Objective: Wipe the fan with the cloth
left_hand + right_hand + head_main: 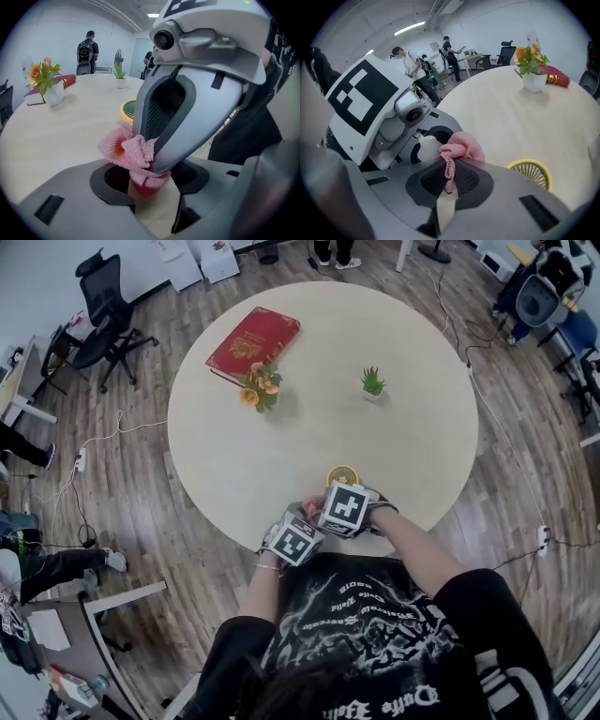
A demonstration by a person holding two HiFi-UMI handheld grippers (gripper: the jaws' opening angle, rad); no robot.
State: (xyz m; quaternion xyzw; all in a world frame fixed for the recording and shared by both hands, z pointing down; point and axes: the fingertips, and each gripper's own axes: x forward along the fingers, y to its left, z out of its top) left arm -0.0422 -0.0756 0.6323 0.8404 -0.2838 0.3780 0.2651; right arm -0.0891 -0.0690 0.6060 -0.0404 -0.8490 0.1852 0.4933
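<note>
Cloth (126,150), pink and knitted, is sitting bunched up between the two grippers at the near edge of the round worktop (412,446). Left gripper (147,183) is pinching the lower end of it, jaws closed down on a reddish fold, with only that fold keeping them apart. Right gripper (449,177) is pointing in from above and across. Its jaws are likewise clamping tight on a thin strand of the same cloth, and the rest of the fabric is bulging out beyond the tips. The two grippers are crowding nose to nose, their marker cubes sitting side by side in the head view.

Fan (342,474), small and yellow-rimmed, is lying flat on the worktop just beyond the grippers, near the cloth but apart from it.

Further back, a red book (253,341) is lying toward the far left edge. A small vase of orange flowers (260,390) is standing just in front of it, and a little green potted plant (373,382) is standing off to their right. People are standing about in the background.
</note>
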